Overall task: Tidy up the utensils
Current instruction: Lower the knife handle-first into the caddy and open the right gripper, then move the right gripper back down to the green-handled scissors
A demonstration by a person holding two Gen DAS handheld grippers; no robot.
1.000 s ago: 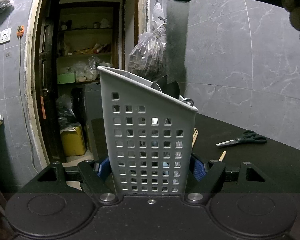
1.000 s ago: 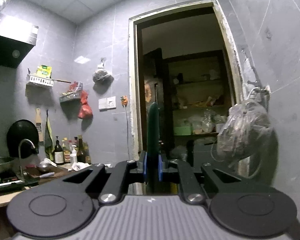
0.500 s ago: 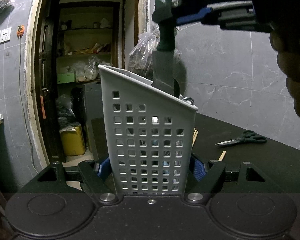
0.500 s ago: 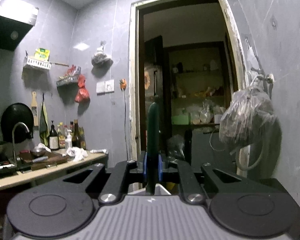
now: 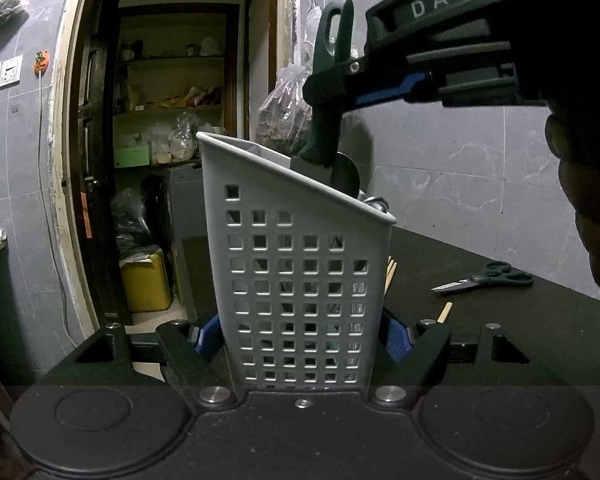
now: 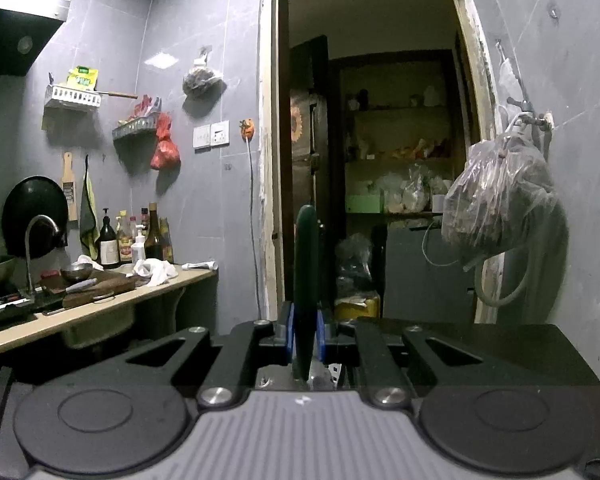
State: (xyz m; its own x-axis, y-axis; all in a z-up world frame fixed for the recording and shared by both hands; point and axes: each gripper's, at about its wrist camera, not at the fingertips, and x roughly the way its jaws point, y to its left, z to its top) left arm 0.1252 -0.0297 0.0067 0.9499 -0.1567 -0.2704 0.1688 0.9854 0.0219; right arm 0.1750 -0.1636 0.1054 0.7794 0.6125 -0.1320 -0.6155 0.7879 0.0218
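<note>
A grey perforated caddy stands upright on a dark worktop, close to the left wrist camera. The left claw is pinching the caddy low down, one blue pad against each side wall. The caddy's rim slopes, high on the left and low on the right.

From the upper right, the right claw reaches in over the caddy, carried by a hand at the picture's edge. Its jaws are pressed together on the dark green handle of a knife. The knife hangs nearly upright, blade down, and the blade already sits inside the caddy behind the front wall. The right wrist view shows the same handle pinched between the blue pads, with a bright metal glint just below.

The step in hand looks to be dropping the knife into the caddy. The next move probably calls for lowering it a little further, then spreading the right jaws and lifting clear, while the left claw steadies the caddy.

Inside the caddy, a dark rounded utensil head and something metal show above the low side of the rim; what else is in there cannot be told through the holes.

Still on the worktop, right of the caddy: black-handled scissors well apart from it, and pale wooden chopsticks just beside it.
</note>
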